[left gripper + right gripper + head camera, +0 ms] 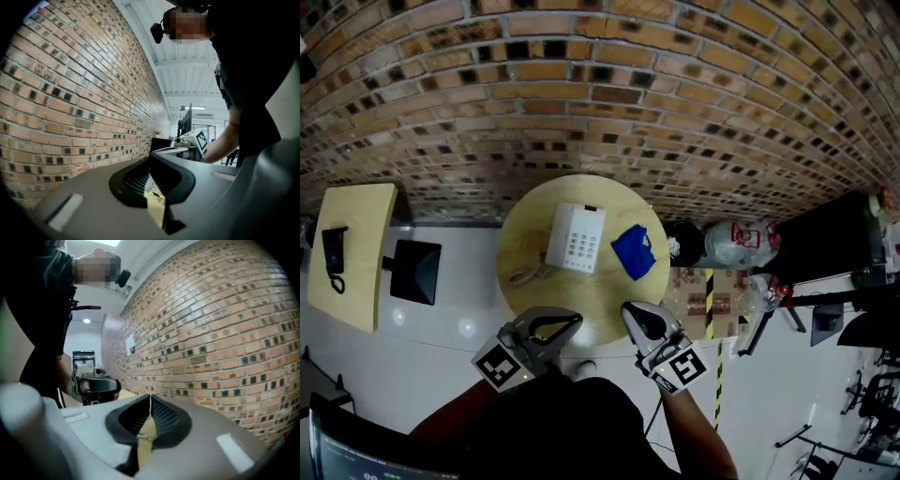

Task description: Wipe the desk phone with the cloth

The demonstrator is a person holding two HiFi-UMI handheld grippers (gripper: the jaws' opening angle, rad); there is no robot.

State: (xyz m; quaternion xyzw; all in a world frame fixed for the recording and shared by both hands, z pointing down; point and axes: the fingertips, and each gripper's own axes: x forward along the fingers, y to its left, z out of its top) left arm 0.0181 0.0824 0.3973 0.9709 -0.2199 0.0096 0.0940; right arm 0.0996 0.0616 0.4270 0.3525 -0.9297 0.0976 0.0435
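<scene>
A white desk phone (575, 238) lies on the round wooden table (525, 225), its coiled cord (525, 276) trailing toward the near left. A crumpled blue cloth (633, 251) sits just right of the phone, apart from it. My left gripper (574, 320) hovers over the table's near edge, shut and holding nothing. My right gripper (629, 310) hangs beside it, below the cloth, also shut and empty. The left gripper view shows its jaws (150, 159) meeting against the brick wall. In the right gripper view the jaws (150, 397) touch with only a hairline slit between them.
A brick wall (600, 94) runs behind the table. A small rectangular table (366, 216) with a black handset (335, 258) stands at left, a black seat (415, 272) next to it. Bin bags (736, 244), a taped cardboard box (703, 295) and a dark desk (830, 244) crowd the right.
</scene>
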